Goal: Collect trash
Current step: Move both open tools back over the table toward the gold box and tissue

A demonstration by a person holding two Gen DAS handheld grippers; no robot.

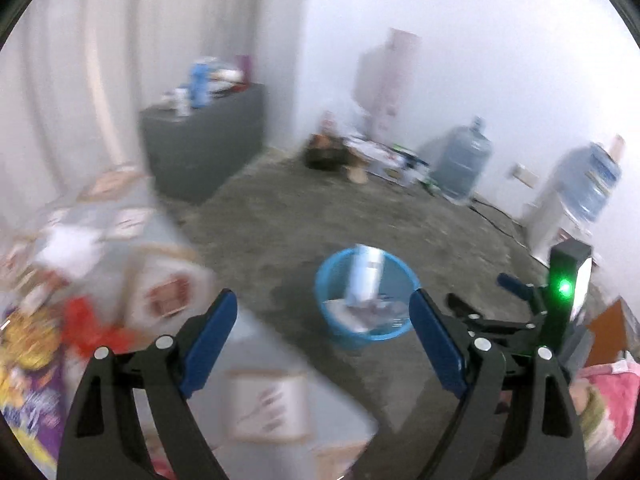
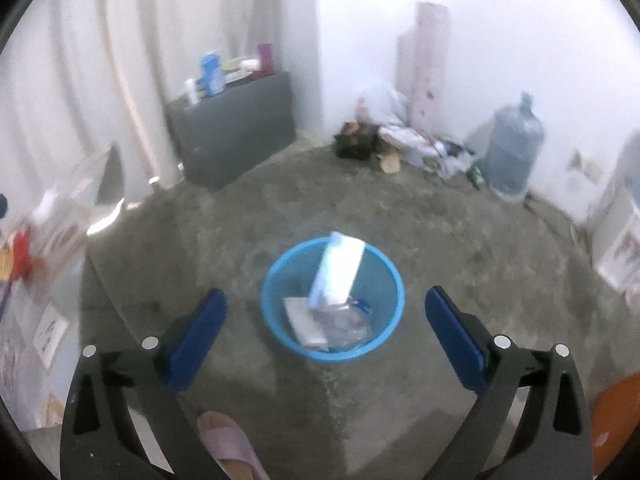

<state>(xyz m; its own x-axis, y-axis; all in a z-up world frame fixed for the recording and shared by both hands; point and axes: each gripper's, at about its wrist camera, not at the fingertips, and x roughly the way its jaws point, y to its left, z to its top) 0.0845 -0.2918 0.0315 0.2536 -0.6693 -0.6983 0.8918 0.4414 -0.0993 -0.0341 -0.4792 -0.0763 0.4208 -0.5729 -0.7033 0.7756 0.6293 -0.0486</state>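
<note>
A round blue bin (image 2: 276, 320) stands on the grey concrete floor. In it a white carton (image 2: 340, 276) is tilted, its top end over the far rim, above clear plastic wrap and a white packet (image 2: 306, 320). My right gripper (image 2: 325, 294) hangs open above the bin with nothing between its blue pads. My left gripper (image 1: 322, 300) is open and empty too, to the left of the bin (image 1: 332, 328) and over a table edge. The left wrist view shows the carton (image 1: 366, 276) in the bin and the right gripper (image 1: 486, 294) with its green light.
A table (image 1: 132, 240) at the left carries blurred snack packets, red and yellow. A grey cabinet (image 2: 236, 132) with bottles stands by the curtain. Water jugs (image 2: 514, 148) and floor clutter (image 2: 384, 140) line the far wall. A person's slippered foot (image 2: 228, 440) is near the bin.
</note>
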